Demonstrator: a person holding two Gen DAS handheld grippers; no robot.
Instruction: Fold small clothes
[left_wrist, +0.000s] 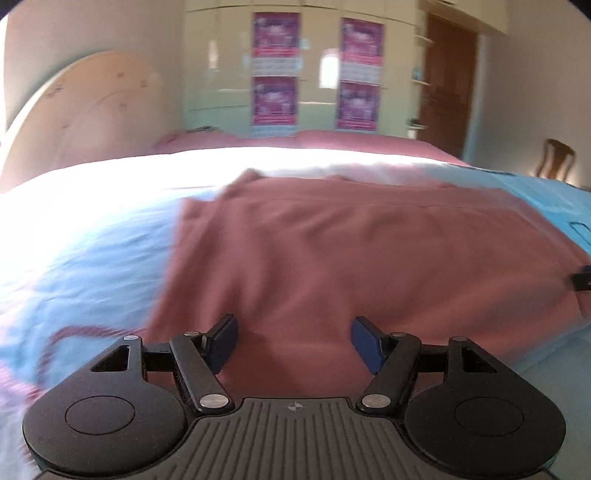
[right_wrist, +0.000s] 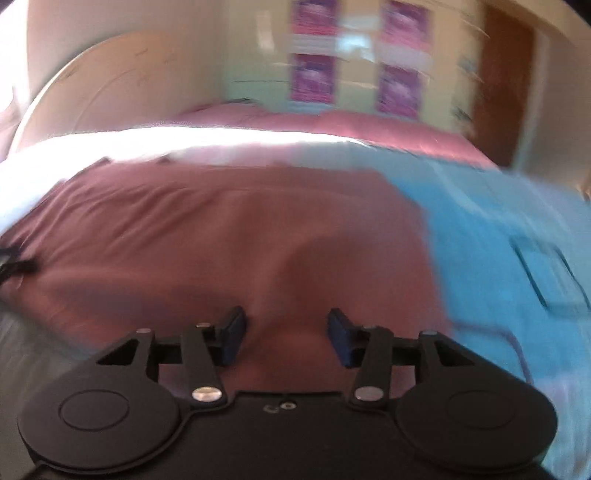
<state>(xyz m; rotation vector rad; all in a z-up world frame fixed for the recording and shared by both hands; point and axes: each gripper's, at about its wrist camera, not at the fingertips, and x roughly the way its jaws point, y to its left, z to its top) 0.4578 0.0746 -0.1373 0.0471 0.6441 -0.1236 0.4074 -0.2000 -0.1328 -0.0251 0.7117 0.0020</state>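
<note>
My left gripper (left_wrist: 293, 341) is over the near edge of the pink garment (left_wrist: 332, 251), jaws apart, nothing between them. My right gripper (right_wrist: 286, 334) is likewise agape and empty above the same cloth. The garment lies spread flat on the blue sheet (left_wrist: 92, 258). The left view alone shows my other gripper's dark tip at the garment's right edge and a chair (left_wrist: 554, 158) beyond. Both views show posters (left_wrist: 275, 70) past the garment; the right view is blurred.
</note>
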